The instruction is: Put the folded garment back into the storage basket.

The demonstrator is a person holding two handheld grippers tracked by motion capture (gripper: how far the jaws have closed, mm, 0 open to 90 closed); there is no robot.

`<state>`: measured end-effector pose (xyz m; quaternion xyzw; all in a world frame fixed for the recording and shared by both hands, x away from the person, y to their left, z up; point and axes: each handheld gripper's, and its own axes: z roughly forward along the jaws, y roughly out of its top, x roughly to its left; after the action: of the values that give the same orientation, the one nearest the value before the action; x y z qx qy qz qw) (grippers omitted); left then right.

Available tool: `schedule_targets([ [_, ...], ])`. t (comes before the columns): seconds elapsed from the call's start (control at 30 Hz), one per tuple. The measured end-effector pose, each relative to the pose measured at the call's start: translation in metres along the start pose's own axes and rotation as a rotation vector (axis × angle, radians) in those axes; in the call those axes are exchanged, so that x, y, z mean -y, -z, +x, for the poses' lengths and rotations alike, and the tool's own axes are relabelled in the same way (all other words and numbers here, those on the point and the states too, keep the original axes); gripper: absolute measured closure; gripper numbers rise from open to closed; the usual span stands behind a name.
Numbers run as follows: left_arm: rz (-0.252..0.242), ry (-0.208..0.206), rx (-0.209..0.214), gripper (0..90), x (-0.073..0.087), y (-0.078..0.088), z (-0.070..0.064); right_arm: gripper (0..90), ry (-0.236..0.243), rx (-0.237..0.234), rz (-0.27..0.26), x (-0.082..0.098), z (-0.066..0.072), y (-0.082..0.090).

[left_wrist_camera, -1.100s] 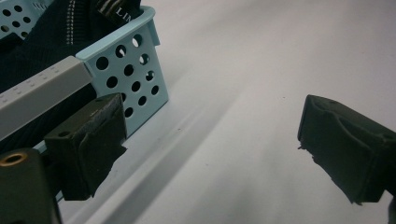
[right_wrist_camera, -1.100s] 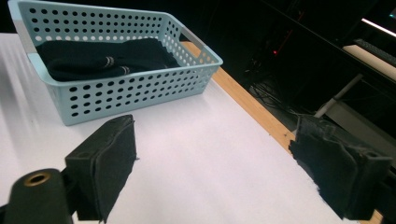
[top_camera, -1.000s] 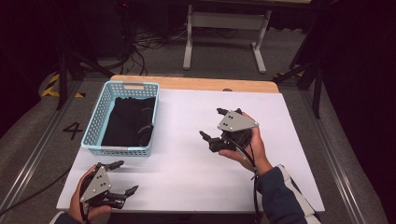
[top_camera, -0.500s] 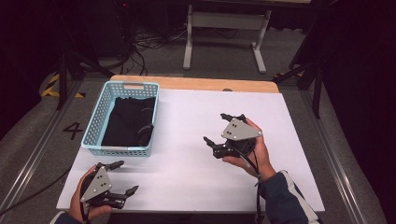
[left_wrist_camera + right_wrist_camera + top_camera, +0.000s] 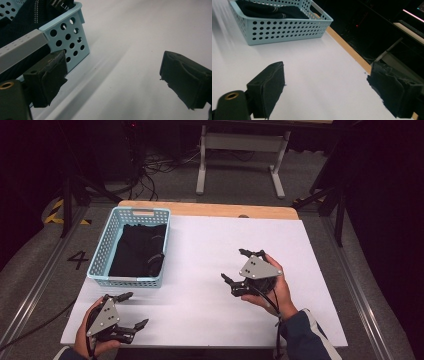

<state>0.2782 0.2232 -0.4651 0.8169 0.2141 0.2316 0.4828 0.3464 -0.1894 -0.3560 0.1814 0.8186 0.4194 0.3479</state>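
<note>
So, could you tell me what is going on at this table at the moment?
A person holds a two-jaw gripper in each hand over the white table. Both the left gripper and the right gripper have their jaws open, with nothing between them. A light blue basket at the left holds dark folded clothing, and neither gripper touches it.

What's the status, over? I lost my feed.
Left gripper and right gripper open, empty, over white table. Dark clothing in blue basket. Nothing in the way.
</note>
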Motion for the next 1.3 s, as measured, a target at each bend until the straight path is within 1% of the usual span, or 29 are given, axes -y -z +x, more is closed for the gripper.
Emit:
schedule_targets([
  [0.1,-0.001,0.001,0.000,8.4,0.000,0.000,0.000,13.8,0.011,0.008,0.008,0.005,0.002,0.001],
  [0.27,-0.006,0.003,-0.003,8.4,0.000,0.000,0.000,13.8,0.007,0.003,0.005,0.012,0.005,0.003],
  [0.33,-0.002,0.004,-0.002,8.4,0.000,0.000,0.000,13.8,0.012,0.002,0.016,0.017,0.007,0.003],
  [0.43,-0.002,0.003,-0.002,8.4,0.000,0.000,0.000,13.9,0.015,0.005,0.018,0.021,0.008,0.004],
  [0.5,0.000,0.002,-0.003,8.4,0.000,0.000,0.000,14.0,0.014,0.008,0.017,0.025,0.009,0.005],
  [0.57,0.002,0.001,-0.002,8.3,0.000,0.000,0.000,14.8,0.020,0.020,0.001,0.027,0.010,0.008],
  [0.63,-0.001,0.002,-0.002,8.3,0.000,0.000,0.000,14.9,0.013,0.020,-0.011,0.030,0.011,0.010],
  [0.7,0.000,0.002,-0.003,8.3,0.000,0.000,0.000,14.9,0.009,0.023,0.000,0.036,0.013,0.012],
  [0.8,0.003,-0.004,-0.003,8.3,0.000,0.000,0.000,14.8,0.005,0.023,0.008,0.040,0.013,0.013],
  [0.87,0.003,-0.004,-0.003,8.3,0.000,0.000,0.000,14.9,-0.013,0.020,0.013,0.046,0.013,0.014],
  [0.93,0.001,0.000,-0.005,8.3,0.000,0.000,0.000,14.9,-0.015,0.024,0.019,0.050,0.014,0.015],
  [1.0,0.002,-0.004,-0.003,8.3,0.000,0.000,0.000,14.9,-0.014,0.027,0.020,0.052,0.014,0.015],
  [1.3,0.000,0.000,-0.012,7.8,0.000,0.001,0.000,14.9,-0.045,0.033,0.032,0.072,0.016,0.024],
])
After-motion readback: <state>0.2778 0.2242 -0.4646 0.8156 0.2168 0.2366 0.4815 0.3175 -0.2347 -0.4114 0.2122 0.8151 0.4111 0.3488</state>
